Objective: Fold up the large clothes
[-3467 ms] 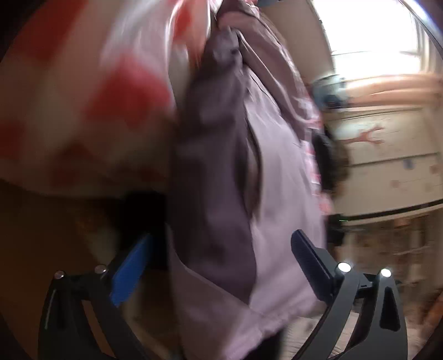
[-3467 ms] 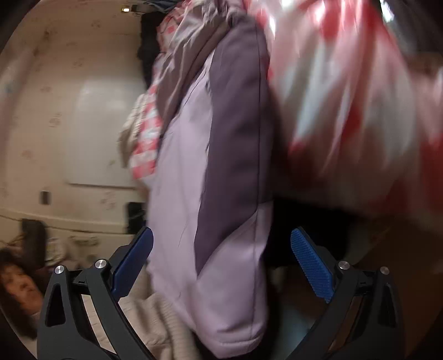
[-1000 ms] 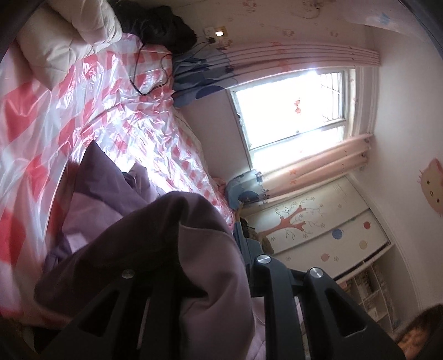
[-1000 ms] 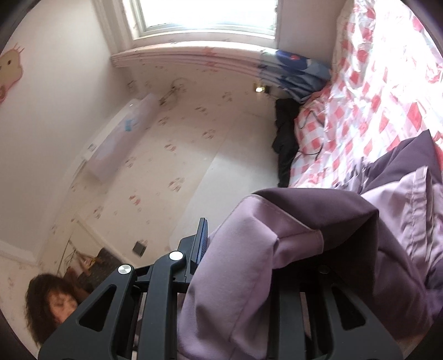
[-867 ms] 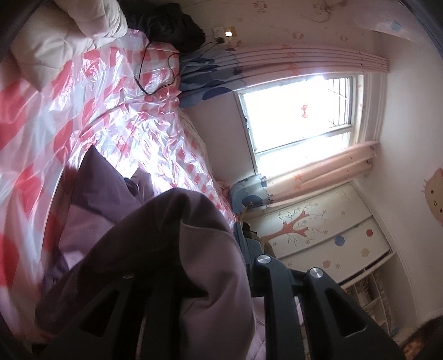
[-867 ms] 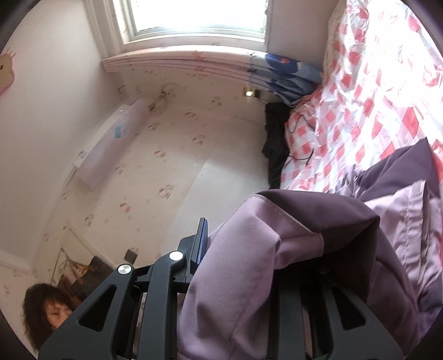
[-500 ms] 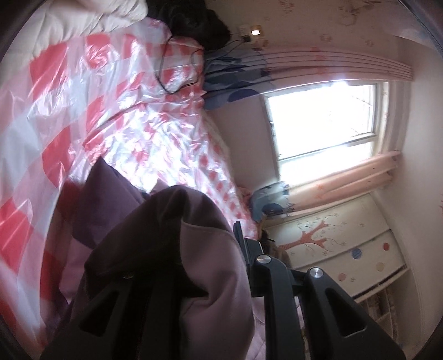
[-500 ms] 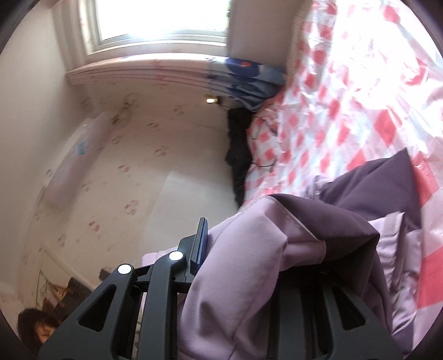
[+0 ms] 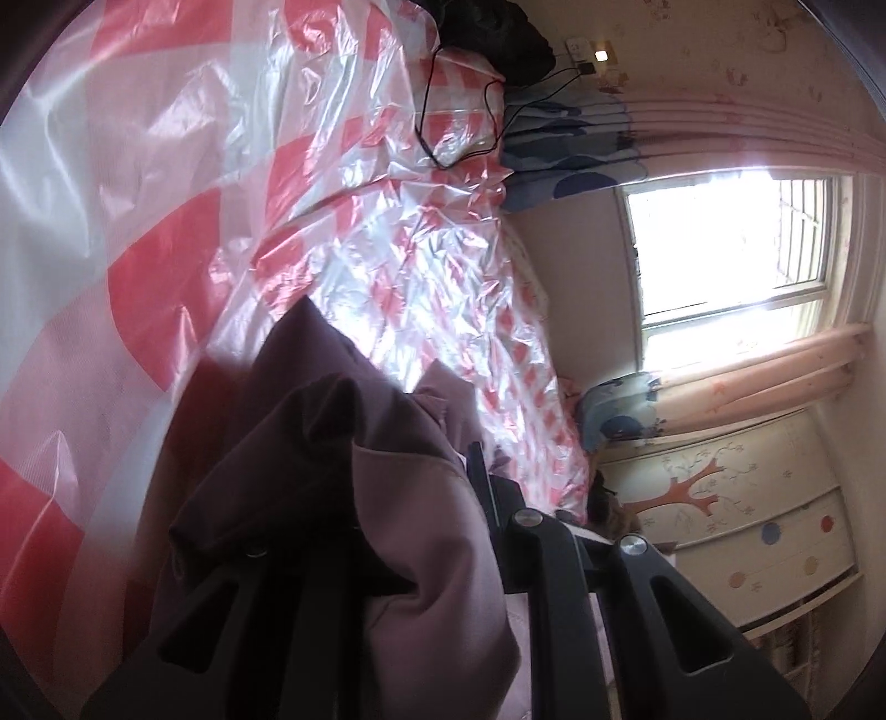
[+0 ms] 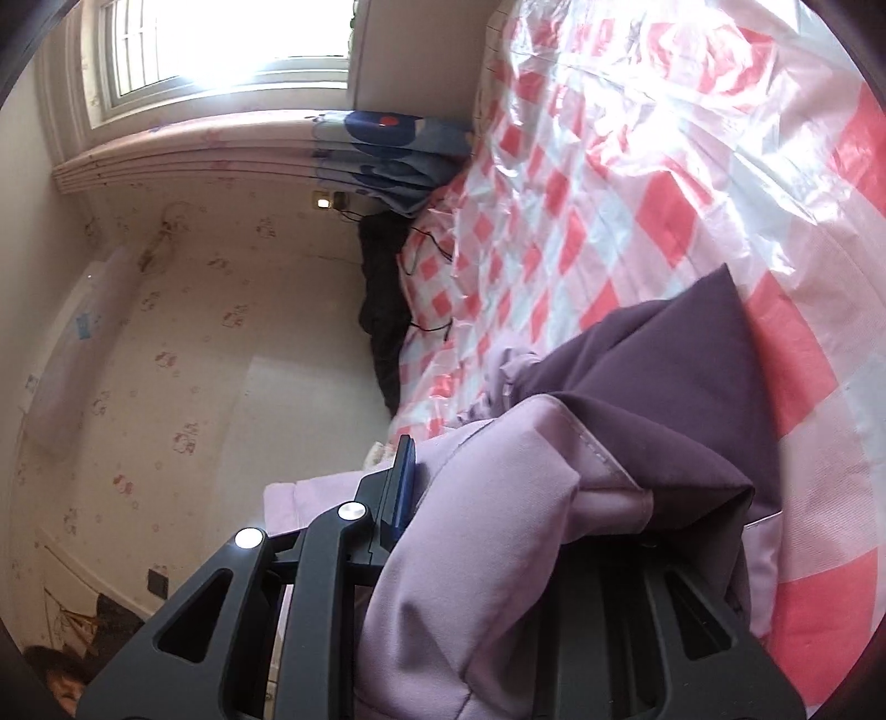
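Up close, the jacket [image 9: 387, 531] is bunched between both grippers, two-tone in dark purple and pale lilac, and its far end trails down onto the bed [image 9: 343, 232] just ahead of them. The left gripper [image 9: 421, 498] has its jaws drawn narrow and clamped on a thick fold of the cloth; dark fabric drapes over one finger and hides it, while the other finger [image 9: 477, 471] stands bare against the lilac side. The right gripper [image 10: 498, 498] pinches another fold [image 10: 498, 526] the same way, jaws narrow, with its blue-padded finger [image 10: 404, 482] pressed to the lilac cloth and the opposite finger buried under the dark panel. A pointed dark corner [image 10: 714, 321] of the garment lies flat on the bed's glossy red-and-white checked sheet [image 10: 637, 194]. Farther up the bed a black cable [image 9: 459, 111] loops over the plastic, and a heap of black clothes [image 9: 493, 39] sits at the head end near blue curtains [image 9: 559, 138]. Beyond that, a bright window [image 9: 725, 243] glares beside pink curtains [image 9: 764, 371], and a cabinet [image 9: 736, 498] painted with a tree stands below.
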Available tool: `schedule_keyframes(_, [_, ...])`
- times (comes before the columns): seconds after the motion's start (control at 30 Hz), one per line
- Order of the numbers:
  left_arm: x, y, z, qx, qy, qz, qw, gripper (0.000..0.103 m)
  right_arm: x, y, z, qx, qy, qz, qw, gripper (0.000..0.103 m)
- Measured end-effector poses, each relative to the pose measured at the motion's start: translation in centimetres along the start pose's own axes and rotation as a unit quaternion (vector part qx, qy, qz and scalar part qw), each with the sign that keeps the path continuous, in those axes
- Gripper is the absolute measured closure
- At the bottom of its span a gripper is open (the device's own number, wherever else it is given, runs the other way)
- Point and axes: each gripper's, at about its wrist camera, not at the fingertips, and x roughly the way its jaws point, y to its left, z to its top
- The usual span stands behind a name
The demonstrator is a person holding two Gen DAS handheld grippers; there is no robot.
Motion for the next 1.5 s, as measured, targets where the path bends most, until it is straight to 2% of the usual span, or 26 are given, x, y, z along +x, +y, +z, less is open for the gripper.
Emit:
schedule_keyframes(0.2, [0.8, 0.2, 0.1, -0.004, 0.008, 0.02, 0.9998, 0.086, 0.0, -1.5, -0.1, 0.022, 0.008, 0.0, 1.0, 0.078])
schedule_keyframes(0.27, [0.6, -0.7, 0.6, -0.01, 0.017, 0.015, 0.9997, 0.082, -0.1, -0.9, 0.0, 0.022, 0.015, 0.002, 1.0, 0.062])
schedule_keyframes(0.33, [-0.1, -1.6, 1.0, -0.031, 0.021, -0.017, 0.9992, 0.058, -0.8, 0.7, 0.1, 0.014, 0.008, 0.021, 1.0, 0.021])
schedule_keyframes(0.37, [-0.7, -2.2, 1.2, -0.047, 0.018, -0.041, 0.9979, 0.05, -1.4, 1.7, 0.0, 0.007, -0.001, 0.031, 0.999, 0.014])
schedule_keyframes(0.4, [-1.1, -2.6, 1.3, -0.059, 0.017, -0.057, 0.9965, 0.036, -2.1, 2.5, -0.1, 0.002, -0.008, 0.035, 0.999, 0.007])
schedule_keyframes(0.43, [-1.8, -3.2, 1.4, -0.073, 0.012, -0.076, 0.9944, 0.026, -2.9, 3.3, -0.2, -0.001, -0.016, 0.04, 0.999, 0.007])
schedule_keyframes(0.47, [-2.4, -4.0, 1.4, -0.081, 0.006, -0.092, 0.9924, 0.022, -3.5, 4.0, -0.4, -0.001, -0.022, 0.047, 0.999, 0.007])
schedule_keyframes(0.53, [-3.3, -5.4, 1.3, -0.074, 0.003, -0.107, 0.9915, 0.018, -4.8, 5.2, -1.1, -0.009, -0.03, 0.039, 0.999, 0.007])
schedule_keyframes(0.63, [-4.5, -8.1, 0.6, -0.046, 0.008, -0.125, 0.991, 0.013, -6.0, 7.9, -3.0, -0.065, -0.025, 0.008, 0.998, 0.007])
schedule_keyframes(0.7, [-5.2, -9.8, 0.1, -0.018, 0.002, -0.11, 0.9938, 0.013, -6.0, 10.9, -5.4, -0.142, -0.014, -0.031, 0.989, 0.007])
schedule_keyframes(0.8, [-5.8, -13.0, -2.6, 0.075, -0.006, -0.083, 0.9937, 0.013, -3.3, 14.4, -10.1, -0.267, 0.044, -0.117, 0.956, 0.007])
schedule_keyframes(0.87, [-4.5, -14.7, -6.0, 0.147, 0.026, -0.059, 0.9871, 0.013, 0.0, 15.8, -13.0, -0.345, 0.087, -0.186, 0.916, 0.007])
schedule_keyframes(0.97, [-2.1, -15.9, -10.0, 0.223, 0.051, -0.027, 0.973, 0.013, 4.2, 16.4, -14.4, -0.41, 0.1, -0.259, 0.869, 0.007])
schedule_keyframes(1.07, [1.6, -16.3, -11.4, 0.286, 0.061, 0.028, 0.956, 0.013, 8.5, 15.8, -13.2, -0.421, 0.097, -0.31, 0.847, 0.007])
schedule_keyframes(1.1, [2.8, -16.0, -11.1, 0.286, 0.064, 0.039, 0.9553, 0.013, 10.0, 15.3, -12.5, -0.423, 0.096, -0.325, 0.84, 0.007])
schedule_keyframes(1.17, [6.0, -14.8, -9.3, 0.275, 0.062, 0.071, 0.9568, 0.013, 13.0, 13.9, -10.9, -0.415, 0.1, -0.351, 0.834, 0.007])
schedule_keyframes(1.27, [9.9, -12.4, -5.9, 0.249, 0.059, 0.118, 0.9595, 0.013, 17.3, 11.1, -8.4, -0.387, 0.11, -0.381, 0.832, 0.007])
schedule_keyframes(1.4, [13.1, -10.2, -3.2, 0.223, 0.06, 0.14, 0.9628, 0.013, 21.1, 7.6, -4.4, -0.354, 0.118, -0.4, 0.837, 0.007])
schedule_keyframes(1.5, [14.9, -9.6, -3.0, 0.236, 0.059, 0.157, 0.9572, 0.013, 22.6, 5.6, -2.0, -0.331, 0.132, -0.406, 0.842, 0.007])
